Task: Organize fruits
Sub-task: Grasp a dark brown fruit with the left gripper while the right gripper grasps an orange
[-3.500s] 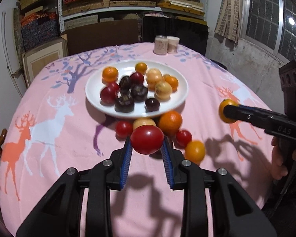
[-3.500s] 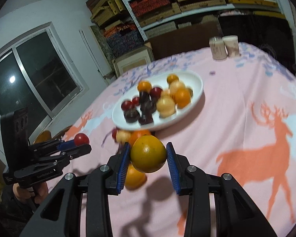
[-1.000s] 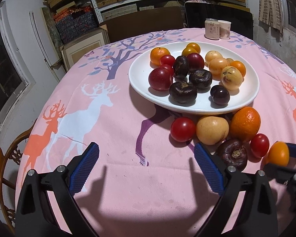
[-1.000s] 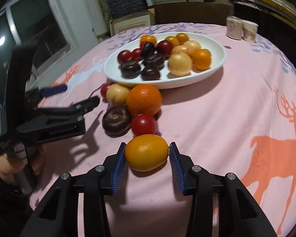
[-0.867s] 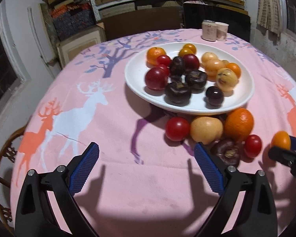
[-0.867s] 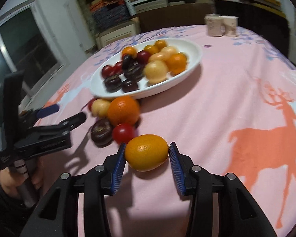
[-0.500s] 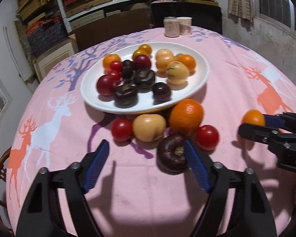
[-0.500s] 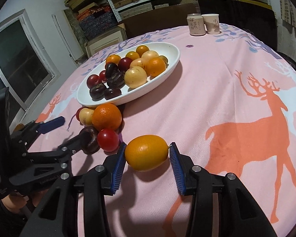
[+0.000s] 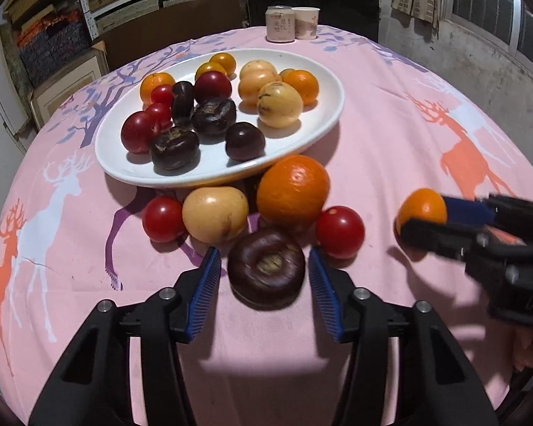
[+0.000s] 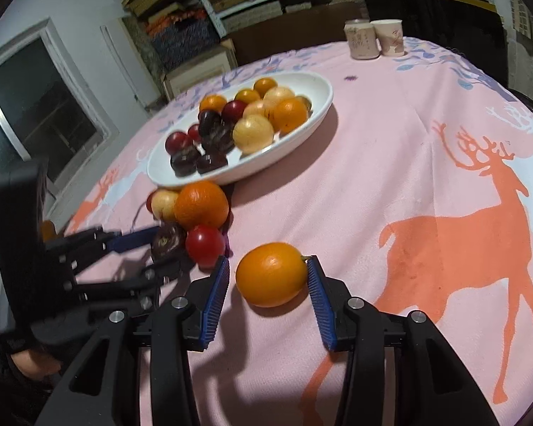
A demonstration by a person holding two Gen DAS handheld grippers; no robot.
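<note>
Plate half filled, six fruits left on the cloth
Left gripper (image 9: 263, 275) closing round dark brown fruit (image 9: 266, 272), gaps either side; right gripper (image 10: 268, 278) loosening off small orange (image 10: 270, 274), at 4 o'clock from white oval plate (image 10: 319, 101)

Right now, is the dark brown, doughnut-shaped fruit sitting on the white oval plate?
No, the dark brown fruit lies on the pink deer-print tablecloth in front of the white oval plate, between the left gripper fingers.

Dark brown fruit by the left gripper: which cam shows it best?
Left wrist. The dark brown fruit sits whole and sharp on the cloth between the left gripper pads, small gaps either side, its dimpled top facing up. The right wrist view shows it small at the edge, partly hidden by the gripper's fingers.
</note>
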